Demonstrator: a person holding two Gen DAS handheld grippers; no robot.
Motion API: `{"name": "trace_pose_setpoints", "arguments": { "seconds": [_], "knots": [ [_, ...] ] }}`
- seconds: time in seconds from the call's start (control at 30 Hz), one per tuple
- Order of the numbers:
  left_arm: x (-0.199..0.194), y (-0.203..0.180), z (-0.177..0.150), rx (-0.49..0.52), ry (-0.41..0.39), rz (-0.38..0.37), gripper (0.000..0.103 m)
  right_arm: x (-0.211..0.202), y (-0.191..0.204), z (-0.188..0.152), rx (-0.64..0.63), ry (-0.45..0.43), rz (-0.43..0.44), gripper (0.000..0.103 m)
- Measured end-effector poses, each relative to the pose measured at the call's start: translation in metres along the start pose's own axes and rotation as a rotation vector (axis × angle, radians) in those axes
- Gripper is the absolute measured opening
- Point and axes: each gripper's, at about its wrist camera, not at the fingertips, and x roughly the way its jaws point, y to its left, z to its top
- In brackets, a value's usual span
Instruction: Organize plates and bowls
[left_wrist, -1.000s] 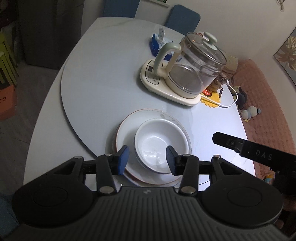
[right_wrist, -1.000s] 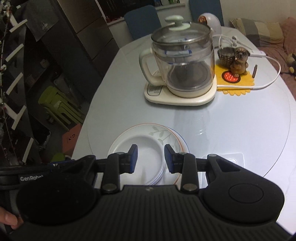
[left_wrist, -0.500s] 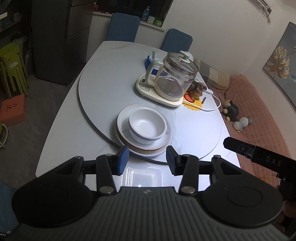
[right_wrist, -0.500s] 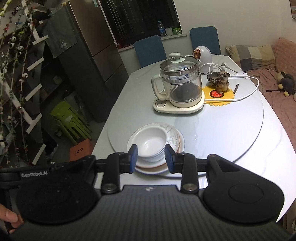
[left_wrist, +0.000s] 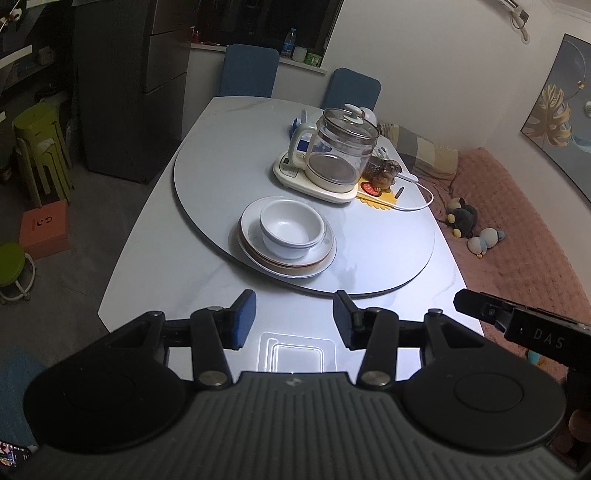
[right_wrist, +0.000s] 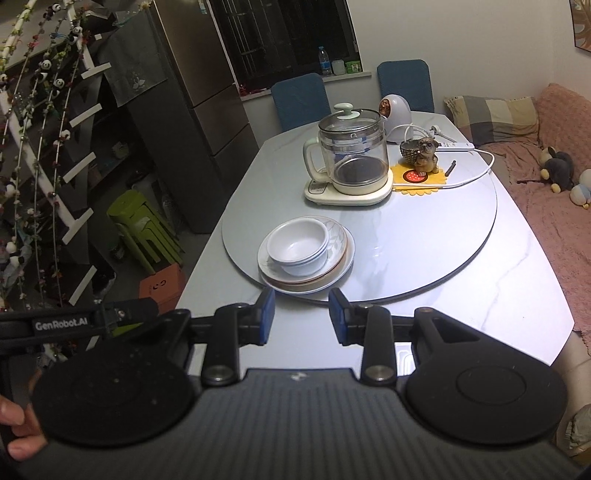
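Note:
White bowls (left_wrist: 291, 232) sit nested on a stack of plates (left_wrist: 251, 240) on the round turntable, near its front left edge. The same bowls (right_wrist: 299, 249) and plates (right_wrist: 338, 254) show in the right wrist view. My left gripper (left_wrist: 293, 319) is open and empty, held high and well back from the stack, over the table's front edge. My right gripper (right_wrist: 301, 315) is open and empty, also pulled back above the front of the table. The right gripper's body (left_wrist: 517, 321) shows at the right of the left wrist view.
A glass kettle on a cream base (left_wrist: 332, 162) stands behind the stack, with a dog figurine on a yellow mat (right_wrist: 421, 162) and a white cable (right_wrist: 476, 166) to its right. The turntable (left_wrist: 388, 251) covers most of the table. Two blue chairs (right_wrist: 303, 96) stand at the far end.
Both grippers have pulled up and back from the stack, which now looks smaller and farther away. Both stay open and empty. The bowls and plates have not moved.

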Motion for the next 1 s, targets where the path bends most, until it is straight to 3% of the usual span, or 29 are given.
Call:
{"name": "trace_pose_setpoints", "arguments": {
  "seconds": [0.1, 0.17, 0.23, 0.3, 0.33, 0.5, 1.0],
  "knots": [
    [-0.008, 0.004, 0.000, 0.013, -0.011, 0.003, 0.061, 0.000, 0.008, -0.005, -0.008, -0.007, 0.001, 0.036],
    [-0.008, 0.007, 0.002, 0.028, -0.001, 0.010, 0.071, 0.000, 0.013, -0.006, -0.007, -0.010, -0.021, 0.036],
    [-0.007, 0.012, 0.008, 0.043, -0.001, 0.022, 0.081, -0.001, 0.017, -0.006, -0.011, -0.025, -0.034, 0.047],
    [-0.008, 0.017, 0.013, 0.057, 0.001, 0.030, 0.089, -0.002, 0.020, -0.006, 0.000, -0.043, -0.057, 0.080],
    [-0.010, 0.020, 0.014, 0.061, 0.002, 0.031, 0.092, -0.003, 0.021, -0.006, 0.009, -0.050, -0.060, 0.086],
    [-0.014, 0.033, 0.019, 0.083, 0.000, 0.054, 0.100, -0.002, 0.025, -0.012, 0.021, -0.065, -0.111, 0.100],
    [-0.007, 0.046, 0.017, 0.085, 0.006, 0.065, 0.101, 0.005, 0.034, -0.019, 0.031, -0.062, -0.132, 0.103]
  ]
}}
